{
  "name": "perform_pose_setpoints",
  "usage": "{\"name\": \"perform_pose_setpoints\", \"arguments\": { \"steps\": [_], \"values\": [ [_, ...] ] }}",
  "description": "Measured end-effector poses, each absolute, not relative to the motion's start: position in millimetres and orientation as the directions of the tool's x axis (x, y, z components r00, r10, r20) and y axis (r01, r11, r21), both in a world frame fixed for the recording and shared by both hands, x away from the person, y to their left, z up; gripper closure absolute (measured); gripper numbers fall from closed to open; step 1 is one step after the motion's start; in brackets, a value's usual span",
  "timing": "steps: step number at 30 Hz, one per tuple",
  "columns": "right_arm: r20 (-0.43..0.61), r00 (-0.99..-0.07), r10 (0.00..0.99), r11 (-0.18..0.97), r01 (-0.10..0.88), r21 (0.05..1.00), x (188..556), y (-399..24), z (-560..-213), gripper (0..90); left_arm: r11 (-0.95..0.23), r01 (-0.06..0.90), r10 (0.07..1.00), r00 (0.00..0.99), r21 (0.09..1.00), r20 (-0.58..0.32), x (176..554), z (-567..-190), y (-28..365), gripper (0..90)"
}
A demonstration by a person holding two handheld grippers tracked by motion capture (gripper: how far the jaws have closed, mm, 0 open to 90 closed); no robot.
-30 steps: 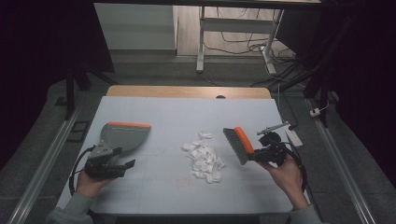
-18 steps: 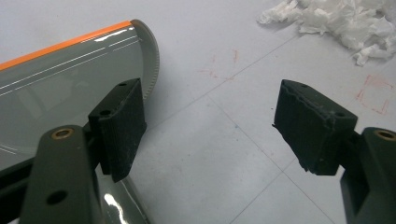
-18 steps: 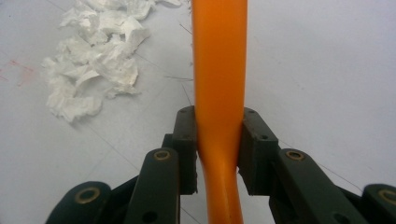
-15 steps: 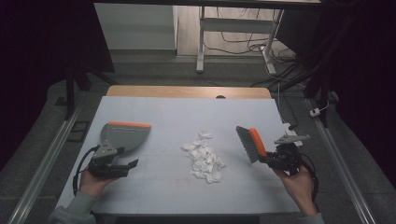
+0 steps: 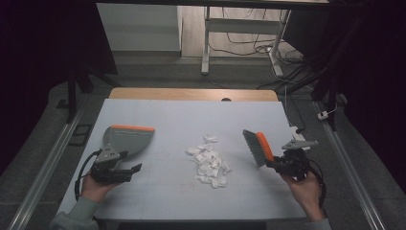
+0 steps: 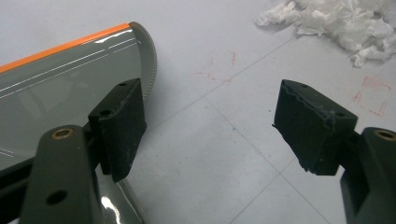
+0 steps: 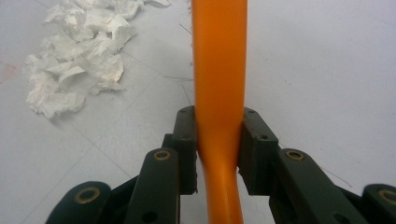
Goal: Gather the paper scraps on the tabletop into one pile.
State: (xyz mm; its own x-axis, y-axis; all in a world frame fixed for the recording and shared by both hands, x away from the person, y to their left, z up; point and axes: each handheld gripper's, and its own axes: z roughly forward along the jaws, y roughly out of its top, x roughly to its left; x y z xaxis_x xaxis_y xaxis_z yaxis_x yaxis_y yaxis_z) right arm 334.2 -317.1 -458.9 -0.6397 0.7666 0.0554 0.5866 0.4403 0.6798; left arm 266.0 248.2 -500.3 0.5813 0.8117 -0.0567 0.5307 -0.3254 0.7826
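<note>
A pile of torn white paper scraps sits in the middle of the table, waiting to be swept.

The brush waits at the pile's 3 o'clock, the dustpan at 9 o'clock (probably so the scraps get pushed across). The right gripper squeezes the brush's orange handle, seen best in its own view. The left gripper view shows its jaws wide apart, holding nothing, with the dustpan just beside one jaw.

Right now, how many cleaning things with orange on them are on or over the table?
2: a dustpan at the left by the left tool, a brush at the right.
</note>
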Motion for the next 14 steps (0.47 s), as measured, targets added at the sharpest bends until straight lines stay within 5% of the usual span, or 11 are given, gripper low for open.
{"name": "perform_pose_setpoints", "arguments": {
  "steps": [14],
  "values": [
    [0.044,-0.654,0.755,0.447,0.564,0.694,331.5,-317.0,-458.9,70.7,-0.324,0.530,0.811,0.582,0.784,-0.058,264.8,-499.8,248.4,25.9]
  ]
}}
